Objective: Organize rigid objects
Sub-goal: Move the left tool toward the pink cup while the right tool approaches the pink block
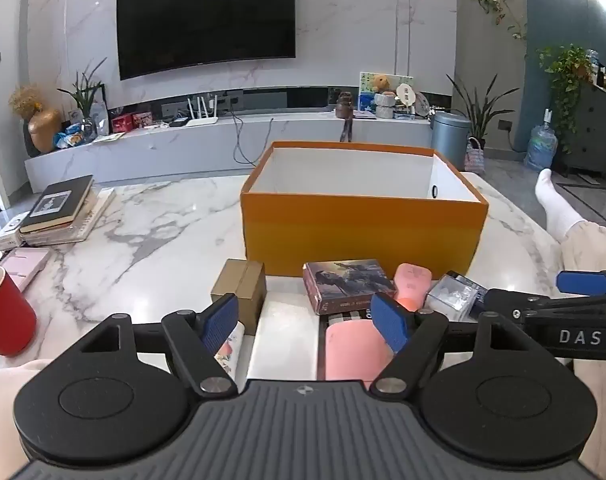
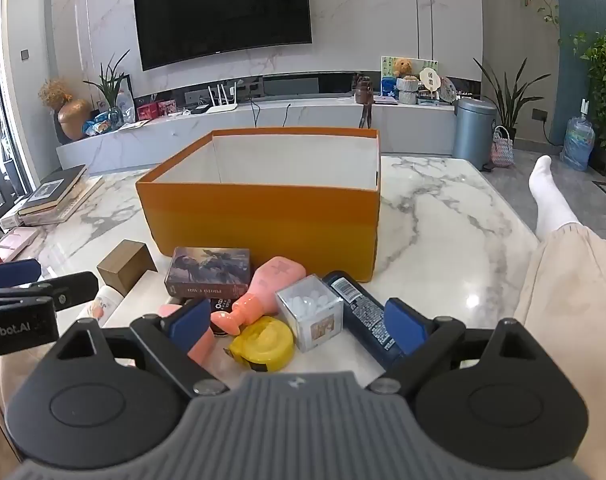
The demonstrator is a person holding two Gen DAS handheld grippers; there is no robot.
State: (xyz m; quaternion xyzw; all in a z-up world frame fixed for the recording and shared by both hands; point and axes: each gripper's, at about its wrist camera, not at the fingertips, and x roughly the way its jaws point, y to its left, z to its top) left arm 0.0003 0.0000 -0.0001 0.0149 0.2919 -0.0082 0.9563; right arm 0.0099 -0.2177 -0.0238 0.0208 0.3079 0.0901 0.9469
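Both tongs [image 1: 307, 322] [image 2: 299, 326] gape apart above clutter just before the orange box [image 2: 263, 216].

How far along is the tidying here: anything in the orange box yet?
Nothing looks done: the part of the orange box interior that shows is bare white. Nothing is in hand; the left gripper and right gripper both stand open. Left: the brown box, card box, pink bottle, clear cube, yellow tape measure and dark tube, all on the table.
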